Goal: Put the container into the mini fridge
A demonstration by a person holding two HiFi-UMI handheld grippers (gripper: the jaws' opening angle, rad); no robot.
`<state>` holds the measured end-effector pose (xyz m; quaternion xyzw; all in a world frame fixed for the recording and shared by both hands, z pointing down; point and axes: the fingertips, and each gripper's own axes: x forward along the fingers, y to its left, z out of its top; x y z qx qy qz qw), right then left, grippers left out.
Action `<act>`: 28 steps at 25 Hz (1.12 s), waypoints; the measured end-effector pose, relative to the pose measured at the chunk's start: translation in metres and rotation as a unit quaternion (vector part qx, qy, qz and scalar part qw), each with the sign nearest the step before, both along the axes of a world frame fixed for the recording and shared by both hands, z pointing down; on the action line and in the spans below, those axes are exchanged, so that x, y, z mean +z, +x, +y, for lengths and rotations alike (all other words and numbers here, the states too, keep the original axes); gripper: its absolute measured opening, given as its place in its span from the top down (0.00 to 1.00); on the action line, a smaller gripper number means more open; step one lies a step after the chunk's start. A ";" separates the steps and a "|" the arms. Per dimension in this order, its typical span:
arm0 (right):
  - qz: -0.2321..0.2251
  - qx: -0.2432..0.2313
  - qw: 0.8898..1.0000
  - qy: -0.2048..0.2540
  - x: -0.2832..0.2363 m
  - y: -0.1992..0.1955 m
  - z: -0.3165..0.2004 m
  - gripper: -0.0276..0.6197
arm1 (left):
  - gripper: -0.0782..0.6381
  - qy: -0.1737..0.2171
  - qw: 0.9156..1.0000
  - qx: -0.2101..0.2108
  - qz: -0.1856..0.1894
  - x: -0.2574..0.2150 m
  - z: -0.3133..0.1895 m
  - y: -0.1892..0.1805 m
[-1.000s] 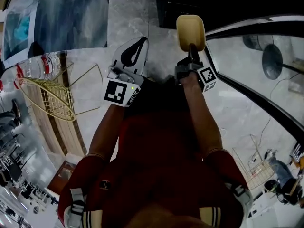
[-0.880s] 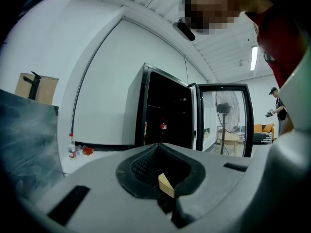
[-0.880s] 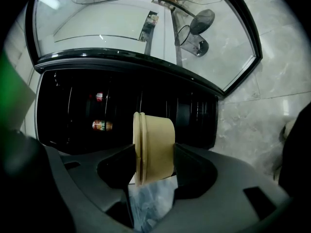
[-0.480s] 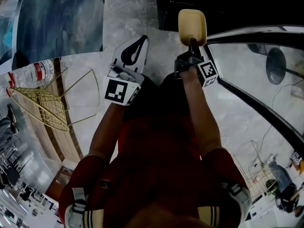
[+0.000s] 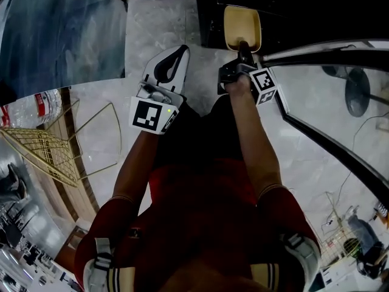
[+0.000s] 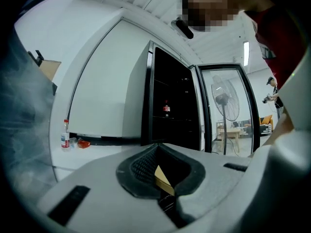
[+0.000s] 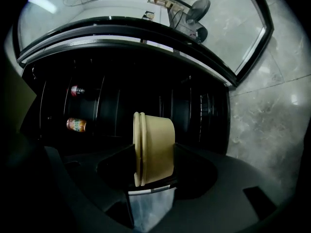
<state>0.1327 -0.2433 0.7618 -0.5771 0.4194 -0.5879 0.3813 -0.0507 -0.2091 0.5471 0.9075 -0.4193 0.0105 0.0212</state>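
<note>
Two risks, head view: container [image 5: 242, 26], pinched by right gripper [image 5: 244, 46] at the mini fridge [image 5: 209, 14] mouth with its long side aimed inward, could clip the door [image 5: 316, 50] frame. Left gripper view: left gripper [image 6: 156, 152] pressed together, empty. Right gripper view: rim left, base right, only the near end clamped, so a knock may pivot it out.

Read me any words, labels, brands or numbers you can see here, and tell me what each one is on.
No text is readable.
Water bottle: red label, too blurred.
Can in the mini fridge: coloured label, too small.
Marker cubes: square patterns, no letters.
Container: plain, no print.
</note>
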 end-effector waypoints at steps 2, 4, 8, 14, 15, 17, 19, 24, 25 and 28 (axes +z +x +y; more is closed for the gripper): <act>0.000 0.001 1.000 0.006 0.008 -0.001 -0.012 0.64 | 0.88 0.005 1.000 0.001 0.001 0.014 -0.003 0.002; 0.000 0.003 1.000 0.010 0.018 -0.002 -0.021 0.64 | 0.88 0.008 1.000 0.001 0.001 0.029 -0.006 0.003; -0.008 0.006 1.000 0.016 0.043 -0.003 -0.034 0.64 | 0.88 0.024 1.000 0.005 -0.001 0.055 -0.007 0.007; -0.017 0.016 0.999 0.022 0.070 -0.006 -0.050 0.64 | 0.88 0.043 0.999 0.003 0.000 0.080 -0.006 0.006; -0.015 0.016 1.000 0.022 0.075 -0.006 -0.052 0.64 | 0.88 0.045 0.999 0.002 0.000 0.084 -0.006 0.005; -0.010 0.014 1.000 0.021 0.083 -0.006 -0.057 0.64 | 0.88 0.048 0.999 0.003 0.000 0.092 -0.006 0.006; -0.004 0.010 1.000 0.020 0.089 -0.008 -0.061 0.64 | 0.88 0.052 0.999 0.004 -0.001 0.098 -0.005 0.006; 0.002 0.007 1.000 0.020 0.100 -0.010 -0.067 0.64 | 0.88 0.060 0.998 0.008 -0.002 0.106 0.000 0.010; 0.004 0.008 1.000 0.020 0.102 -0.010 -0.069 0.64 | 0.88 0.062 0.998 0.008 -0.003 0.107 0.001 0.009; 0.009 0.011 1.000 0.012 0.110 -0.008 -0.072 0.64 | 0.88 0.062 0.998 0.004 -0.003 0.111 0.003 0.006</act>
